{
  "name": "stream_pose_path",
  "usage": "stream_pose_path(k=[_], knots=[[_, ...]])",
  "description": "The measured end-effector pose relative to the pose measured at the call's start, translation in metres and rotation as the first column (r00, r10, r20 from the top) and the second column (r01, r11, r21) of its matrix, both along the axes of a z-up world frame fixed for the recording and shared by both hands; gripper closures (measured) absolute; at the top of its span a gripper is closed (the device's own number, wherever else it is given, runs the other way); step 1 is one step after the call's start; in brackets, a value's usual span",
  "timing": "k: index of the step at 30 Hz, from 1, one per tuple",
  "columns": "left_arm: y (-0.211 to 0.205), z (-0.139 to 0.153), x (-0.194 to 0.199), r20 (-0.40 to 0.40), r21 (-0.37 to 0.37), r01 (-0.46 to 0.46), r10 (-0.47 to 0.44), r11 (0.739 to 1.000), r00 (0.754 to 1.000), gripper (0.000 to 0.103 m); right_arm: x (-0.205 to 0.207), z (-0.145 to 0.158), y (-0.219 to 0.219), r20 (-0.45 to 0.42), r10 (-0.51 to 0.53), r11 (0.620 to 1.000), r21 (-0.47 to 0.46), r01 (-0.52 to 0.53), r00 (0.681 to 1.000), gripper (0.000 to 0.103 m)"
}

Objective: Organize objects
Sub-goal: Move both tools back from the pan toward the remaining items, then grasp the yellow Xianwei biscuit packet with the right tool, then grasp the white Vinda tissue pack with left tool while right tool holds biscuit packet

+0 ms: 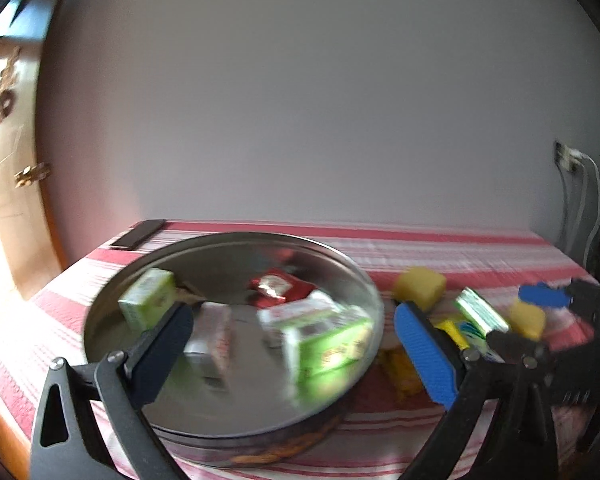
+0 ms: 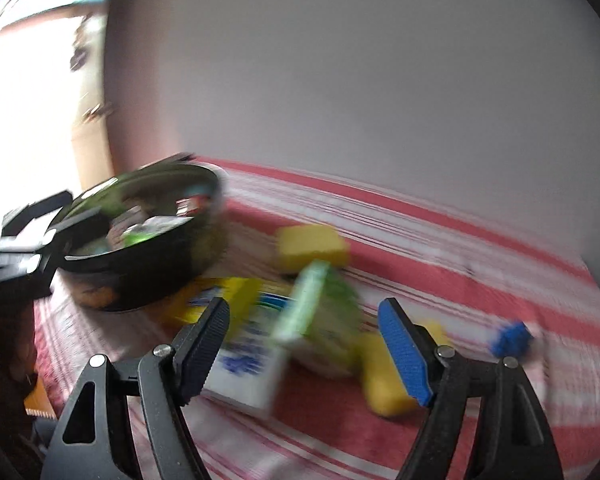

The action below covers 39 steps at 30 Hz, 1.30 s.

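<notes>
The round metal tin sat on the striped tablecloth already holding several small cartons, while a green carton, a white-and-blue box and yellow sponges lay loose just beside it. The left gripper hung over the tin, jaws apart and empty. The right gripper, jaws also apart around nothing, hovered over the loose pile; the step looked like choosing the next piece, which calls for closing on the green carton and carrying it to the tin.

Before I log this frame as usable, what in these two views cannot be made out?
- Print on the boxes in the round tin: left wrist view, motion blur.
- Loose packets on the striped cloth: right wrist view, smeared by motion.
- Tin's near wall: left wrist view, behind the left gripper.
- Right gripper: whether it touches a packet is unclear.
</notes>
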State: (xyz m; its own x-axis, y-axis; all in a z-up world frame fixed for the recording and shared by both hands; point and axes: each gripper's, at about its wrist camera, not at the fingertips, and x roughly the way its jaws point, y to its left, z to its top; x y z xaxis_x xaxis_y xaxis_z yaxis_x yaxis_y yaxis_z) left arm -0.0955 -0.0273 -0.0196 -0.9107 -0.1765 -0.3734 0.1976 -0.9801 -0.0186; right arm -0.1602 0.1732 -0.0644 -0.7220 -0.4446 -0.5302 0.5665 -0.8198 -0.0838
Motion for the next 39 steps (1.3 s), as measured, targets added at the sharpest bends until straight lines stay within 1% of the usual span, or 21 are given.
stream_pose_path(k=[3, 6, 8, 12, 14, 16, 18, 20, 22, 24, 26, 28, 30, 33, 34, 36, 39], knots=[[-0.015, 0.002, 0.005, -0.021, 0.021, -0.049, 0.050, 0.999, 0.999, 0.001, 0.004, -0.002, -0.027, -0.006, 0.031, 0.999, 0.034, -0.030, 1.000, 0.024], [-0.028, 0.003, 0.010, -0.034, 0.048, -0.073, 0.075, 0.996, 0.997, 0.000, 0.006, -0.007, -0.047, -0.009, 0.023, 0.996, 0.088, -0.022, 1.000, 0.024], [-0.032, 0.001, 0.011, -0.036, 0.058, -0.083, 0.085, 0.995, 0.996, 0.000, 0.005, -0.010, -0.059, 0.000, -0.004, 0.990, 0.139, 0.003, 1.000, 0.024], [-0.036, -0.004, 0.011, -0.026, 0.077, -0.078, 0.080, 0.994, 0.996, 0.000, -0.001, -0.010, -0.072, 0.027, -0.063, 0.986, 0.159, 0.058, 0.998, 0.024], [-0.036, -0.006, 0.011, -0.027, 0.077, -0.070, 0.073, 0.995, 0.997, 0.000, -0.003, -0.012, -0.084, 0.023, -0.098, 0.974, 0.208, 0.091, 0.995, 0.024], [-0.036, -0.007, 0.011, -0.028, 0.071, -0.065, 0.067, 0.995, 0.997, 0.000, -0.006, -0.018, -0.095, 0.021, -0.124, 0.957, 0.268, 0.114, 0.992, 0.014], [-0.036, -0.007, 0.013, -0.032, 0.068, -0.066, 0.068, 0.996, 0.997, 0.000, -0.010, -0.026, -0.104, 0.049, -0.129, 0.950, 0.294, 0.109, 0.991, 0.014], [-0.038, -0.007, 0.014, -0.035, 0.073, -0.067, 0.070, 0.995, 0.997, 0.000, -0.014, -0.035, -0.115, 0.062, -0.142, 0.929, 0.352, 0.112, 0.988, 0.014], [-0.041, -0.006, 0.016, -0.037, 0.080, -0.069, 0.072, 0.994, 0.997, 0.000, -0.014, -0.033, -0.114, 0.044, -0.151, 0.928, 0.351, 0.126, 0.988, 0.013], [-0.042, -0.006, 0.016, -0.038, 0.085, -0.069, 0.072, 0.994, 0.997, 0.000, -0.017, -0.034, -0.111, 0.065, -0.145, 0.932, 0.344, 0.114, 0.987, 0.014], [-0.042, -0.006, 0.016, -0.036, 0.087, -0.067, 0.071, 0.994, 0.997, 0.000, -0.016, -0.030, -0.106, 0.072, -0.135, 0.942, 0.318, 0.106, 0.988, 0.025], [-0.039, -0.005, 0.015, -0.036, 0.082, -0.062, 0.065, 0.995, 0.997, 0.000, -0.013, -0.028, -0.105, 0.059, -0.124, 0.943, 0.317, 0.099, 0.991, 0.030], [-0.035, -0.004, 0.015, -0.036, 0.074, -0.056, 0.059, 0.996, 0.998, 0.000, -0.009, -0.024, -0.103, 0.042, -0.113, 0.948, 0.303, 0.095, 0.993, 0.030], [-0.027, -0.002, 0.016, -0.038, 0.063, -0.046, 0.048, 0.997, 0.998, 0.000, 0.002, -0.012, -0.093, -0.002, -0.094, 0.967, 0.236, 0.092, 0.996, 0.030], [-0.024, -0.001, 0.016, -0.038, 0.059, -0.038, 0.041, 0.998, 0.998, 0.000, 0.004, -0.010, -0.090, -0.024, -0.096, 0.969, 0.226, 0.099, 0.995, 0.031], [-0.016, 0.001, 0.016, -0.037, 0.045, -0.029, 0.031, 0.999, 0.999, 0.000, 0.012, -0.004, -0.078, -0.062, -0.108, 0.974, 0.191, 0.118, 0.992, 0.030], [0.001, 0.001, 0.014, -0.032, 0.028, 0.006, -0.006, 1.000, 0.999, 0.000, 0.014, 0.007, -0.045, -0.101, -0.177, 0.975, 0.119, 0.189, 0.979, 0.030]])
